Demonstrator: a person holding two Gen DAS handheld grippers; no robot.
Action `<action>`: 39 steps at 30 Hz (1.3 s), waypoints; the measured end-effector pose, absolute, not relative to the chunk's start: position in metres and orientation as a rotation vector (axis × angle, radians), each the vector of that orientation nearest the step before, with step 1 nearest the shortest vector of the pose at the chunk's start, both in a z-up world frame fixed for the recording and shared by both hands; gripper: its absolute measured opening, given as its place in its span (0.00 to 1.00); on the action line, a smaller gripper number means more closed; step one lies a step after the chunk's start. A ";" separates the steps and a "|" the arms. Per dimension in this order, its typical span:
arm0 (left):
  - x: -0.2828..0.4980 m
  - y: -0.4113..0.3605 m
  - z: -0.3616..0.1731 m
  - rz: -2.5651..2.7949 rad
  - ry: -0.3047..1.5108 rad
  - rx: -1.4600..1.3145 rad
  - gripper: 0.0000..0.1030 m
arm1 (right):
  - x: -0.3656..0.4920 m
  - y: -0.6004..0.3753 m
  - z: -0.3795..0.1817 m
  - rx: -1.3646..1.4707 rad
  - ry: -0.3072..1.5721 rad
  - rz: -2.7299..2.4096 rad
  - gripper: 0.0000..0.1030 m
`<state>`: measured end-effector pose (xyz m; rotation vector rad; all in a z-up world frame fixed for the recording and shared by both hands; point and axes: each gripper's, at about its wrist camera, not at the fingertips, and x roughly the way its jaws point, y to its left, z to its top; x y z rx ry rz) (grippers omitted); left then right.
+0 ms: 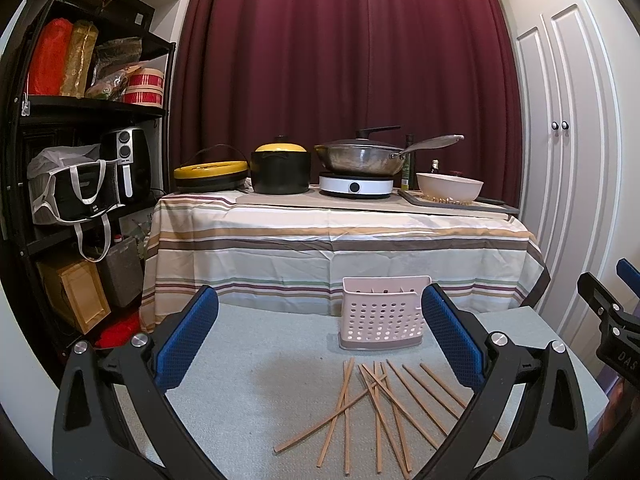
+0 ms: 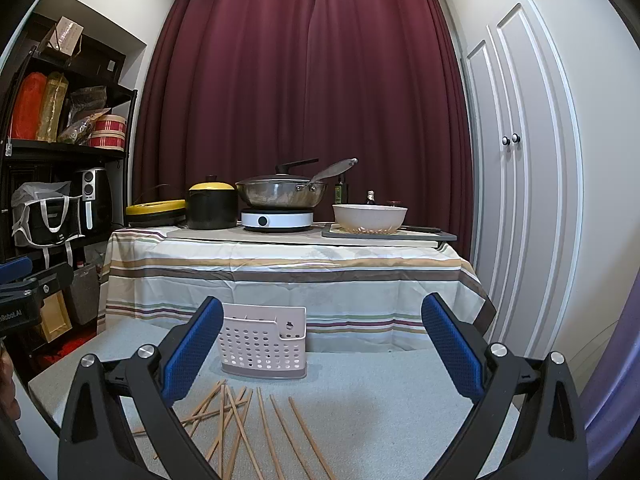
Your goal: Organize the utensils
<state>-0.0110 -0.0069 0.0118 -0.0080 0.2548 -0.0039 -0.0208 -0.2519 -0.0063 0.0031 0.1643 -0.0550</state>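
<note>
The chopsticks point(image 1: 376, 404) look like bare wood, matt and pale brown; the pink utensil holder point(image 1: 383, 312) is smooth perforated plastic with a slight sheen; the table point(image 1: 260, 360) under them wears a grey, finely textured matt covering; the left gripper point(image 1: 320, 338) has glossy black plastic arms, shiny metal bolts and blue dimpled rubbery pads point(image 1: 188, 340); behind, a striped tablecloth point(image 1: 340, 240) of creased cloth, a brushed metal wok point(image 1: 360, 158), and a dark red curtain point(image 1: 340, 48) of heavy matt fabric.
</note>
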 end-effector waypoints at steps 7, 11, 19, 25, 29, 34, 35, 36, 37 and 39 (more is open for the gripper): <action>-0.011 -0.008 0.011 -0.004 0.255 -0.007 0.96 | -0.021 -0.252 -0.005 0.005 0.161 -0.055 0.94; -0.011 -0.008 0.011 -0.004 0.255 -0.008 0.96 | -0.021 -0.252 -0.005 0.004 0.161 -0.054 0.94; -0.012 -0.009 0.010 -0.003 0.255 -0.009 0.96 | -0.022 -0.251 -0.005 0.004 0.160 -0.056 0.94; -0.012 -0.009 0.010 -0.004 0.256 -0.009 0.96 | -0.023 -0.251 -0.006 0.003 0.162 -0.055 0.94; -0.014 -0.014 0.009 -0.005 0.260 -0.009 0.96 | -0.023 -0.252 -0.005 0.004 0.166 -0.052 0.94; -0.017 -0.024 0.003 -0.010 0.263 -0.008 0.96 | -0.024 -0.252 -0.006 0.003 0.168 -0.048 0.94; -0.017 -0.024 0.001 -0.010 0.264 -0.008 0.96 | -0.024 -0.252 -0.005 0.003 0.168 -0.047 0.94; -0.018 -0.026 0.001 -0.011 0.263 -0.008 0.96 | -0.023 -0.252 -0.005 0.003 0.169 -0.046 0.94; -0.017 -0.024 0.001 -0.009 0.263 -0.008 0.96 | -0.023 -0.253 -0.006 0.003 0.170 -0.045 0.94; -0.018 -0.026 0.000 -0.009 0.266 -0.009 0.96 | -0.023 -0.254 -0.006 0.002 0.172 -0.043 0.94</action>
